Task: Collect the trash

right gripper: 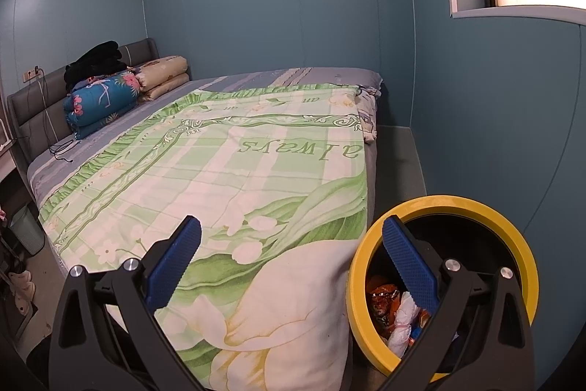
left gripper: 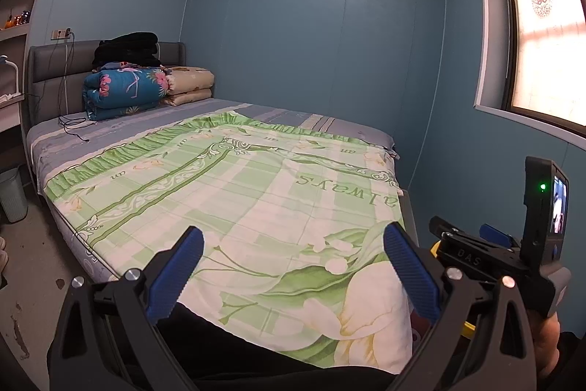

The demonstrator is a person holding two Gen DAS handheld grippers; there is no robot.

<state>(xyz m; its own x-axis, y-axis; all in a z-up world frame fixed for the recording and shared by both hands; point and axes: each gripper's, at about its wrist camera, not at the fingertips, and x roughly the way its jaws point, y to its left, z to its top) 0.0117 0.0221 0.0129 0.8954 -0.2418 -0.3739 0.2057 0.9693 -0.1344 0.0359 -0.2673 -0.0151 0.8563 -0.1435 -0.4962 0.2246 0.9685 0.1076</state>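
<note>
Over the near end of the bed (left gripper: 154, 149) I hold my left gripper (left gripper: 293, 266) with its fingers spread wide and nothing between them, and my right gripper (right gripper: 293, 266) is just as wide and bare above the green floral quilt (right gripper: 227, 178). Down at the near right, on the floor beside the bed, sits the yellow-rimmed bin (right gripper: 520, 244), its inside partly hidden behind my right finger; I make out crumpled trash (right gripper: 388, 303) in it, orange and white wrappers, though I cannot tell each piece apart.
</note>
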